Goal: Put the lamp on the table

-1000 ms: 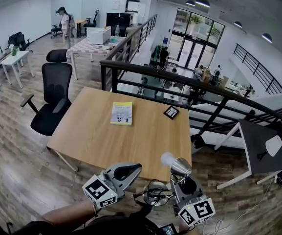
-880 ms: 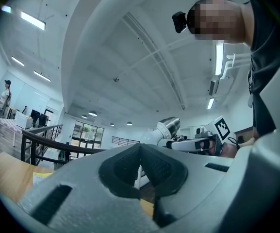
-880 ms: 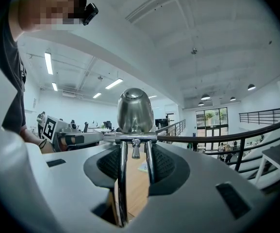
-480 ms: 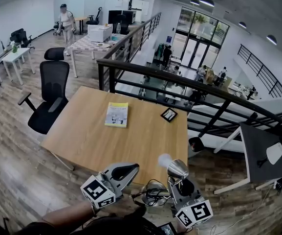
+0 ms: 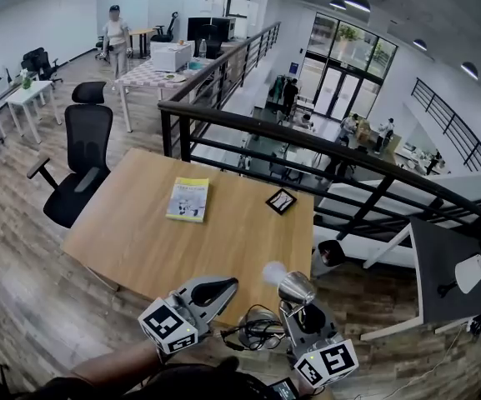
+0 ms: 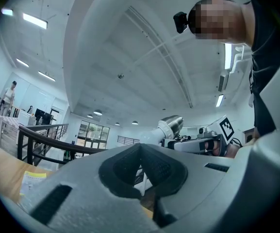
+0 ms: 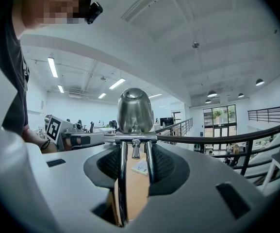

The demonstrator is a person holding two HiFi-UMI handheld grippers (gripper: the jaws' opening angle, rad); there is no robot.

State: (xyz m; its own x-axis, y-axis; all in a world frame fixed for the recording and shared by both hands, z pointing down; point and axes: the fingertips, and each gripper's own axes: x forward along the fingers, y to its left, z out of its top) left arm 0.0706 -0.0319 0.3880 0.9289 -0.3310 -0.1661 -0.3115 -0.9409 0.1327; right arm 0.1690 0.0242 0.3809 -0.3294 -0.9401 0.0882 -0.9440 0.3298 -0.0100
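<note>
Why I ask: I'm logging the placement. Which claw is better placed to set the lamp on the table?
Right. The right claw grips the lamp by its metal rods, close to the table edge; the left claw is shut on nothing.

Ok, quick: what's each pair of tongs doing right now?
Left tongs: closed, nothing between them.
Right tongs: closed on the lamp.

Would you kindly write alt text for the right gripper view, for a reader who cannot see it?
The right gripper is clamped on the two chrome rods of the lamp, whose steel shade rises just above the jaws. Between the rods shows the wooden table, and a black railing crosses the right of a bright open-plan office.
</note>
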